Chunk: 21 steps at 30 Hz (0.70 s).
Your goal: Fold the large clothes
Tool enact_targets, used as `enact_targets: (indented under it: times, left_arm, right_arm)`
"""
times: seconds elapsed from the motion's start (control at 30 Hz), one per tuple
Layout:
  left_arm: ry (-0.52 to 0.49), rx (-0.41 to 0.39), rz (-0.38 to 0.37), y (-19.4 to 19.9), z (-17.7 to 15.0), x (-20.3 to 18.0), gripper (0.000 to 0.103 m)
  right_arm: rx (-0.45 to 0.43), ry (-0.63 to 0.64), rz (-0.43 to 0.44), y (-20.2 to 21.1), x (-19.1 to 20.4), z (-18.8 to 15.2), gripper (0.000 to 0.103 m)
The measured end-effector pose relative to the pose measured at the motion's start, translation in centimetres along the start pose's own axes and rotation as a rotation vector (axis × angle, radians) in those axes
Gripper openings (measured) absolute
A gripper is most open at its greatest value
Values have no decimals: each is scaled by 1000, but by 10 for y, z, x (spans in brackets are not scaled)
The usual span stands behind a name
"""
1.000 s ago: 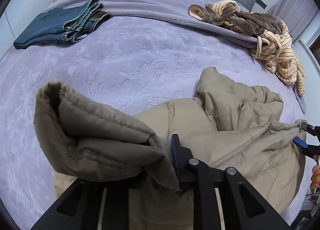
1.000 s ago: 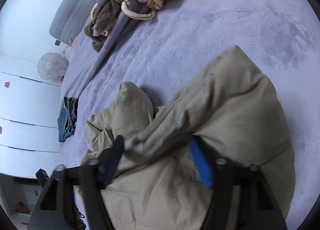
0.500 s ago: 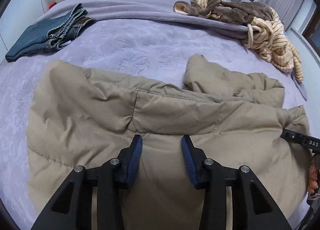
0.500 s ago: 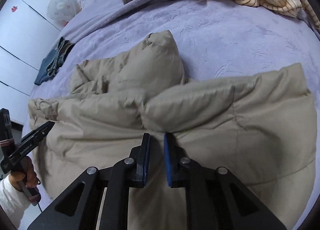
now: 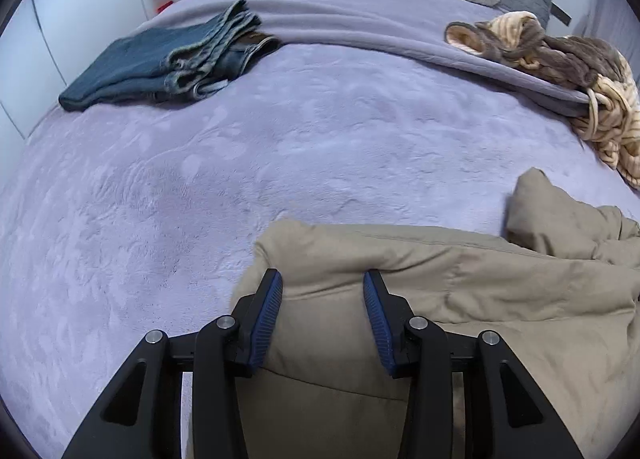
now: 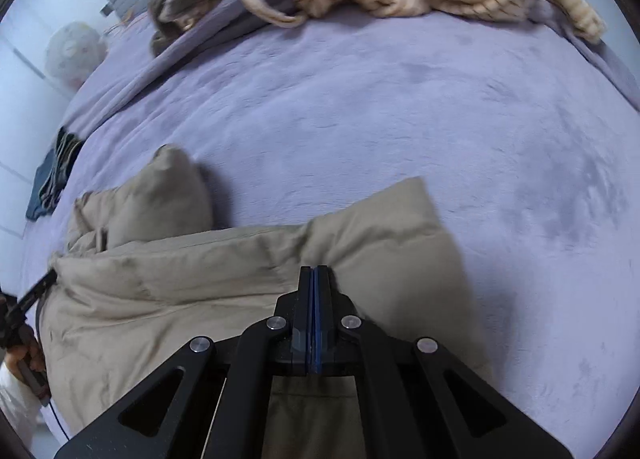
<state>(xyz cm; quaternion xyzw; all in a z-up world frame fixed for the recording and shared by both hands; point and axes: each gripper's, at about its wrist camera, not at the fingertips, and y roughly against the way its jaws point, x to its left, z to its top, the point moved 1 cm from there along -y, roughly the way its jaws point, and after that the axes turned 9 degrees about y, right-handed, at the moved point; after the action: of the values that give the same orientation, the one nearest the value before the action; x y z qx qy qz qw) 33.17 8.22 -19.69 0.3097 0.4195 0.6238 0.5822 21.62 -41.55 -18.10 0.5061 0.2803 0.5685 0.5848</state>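
The tan padded jacket lies folded over on the purple bed. The left tool hovers spread apart above its left end; the right tool is pressed together, gripping nothing. Judging by this, one fold is laid; next calls for regripping an end to fold again

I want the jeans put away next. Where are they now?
The folded jeans lie upper left in the left wrist view, on the purple bedspread near the wall, well beyond the beige jacket.
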Motion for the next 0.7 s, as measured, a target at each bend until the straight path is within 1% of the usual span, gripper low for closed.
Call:
enact_targets:
  times: [0.03,0.1,0.2,0.3,0.37,0.4,0.43,0.47,0.5,0.53,0.57,0.6,0.67,0.7]
  left_arm:
    - [15,15,-15,-8,0,4,45]
    - [4,19,-4,-18,-2,1,45]
    - [-12,20,29,-28,-3,-10,46]
    - [6,34,30,-22,-1,-8,47]
    - [18,36,25,-10,0,-5,47]
    - [13,35,27,-2,-1,-4,47]
    - [6,32,31,6,-3,-3,47]
    - [-2,29,33,14,-4,-2,47]
    - [-11,27,31,22,-7,-1,58]
    - [-18,22,34,32,-10,0,67]
    - [-19,16,41,40,-14,2,82]
    - [-20,11,41,48,-18,3,83]
    - [-16,27,29,61,-29,7,83]
    - [-8,39,26,67,-35,9,83]
  right_arm:
    - [3,-52,22,-5,-11,-1,0]
    - [7,-114,51,-17,-23,-3,0]
    - [13,-121,26,-31,-22,1,0]
    - [35,-135,16,-29,-19,7,0]
    - [32,-151,23,-17,-16,7,7]
    - [29,-148,19,-11,-13,6,15]
    - [24,-144,23,-2,-10,4,21]
    - [13,-139,33,5,-7,3,34]
    - [-2,-135,43,13,-3,0,45]
    - [-16,-131,50,23,1,-4,47]
    - [-27,-126,58,31,6,-9,47]
    - [-33,-122,71,38,11,-14,47]
    - [-40,-124,97,53,18,-26,48]
    - [-45,-127,110,60,20,-34,50]
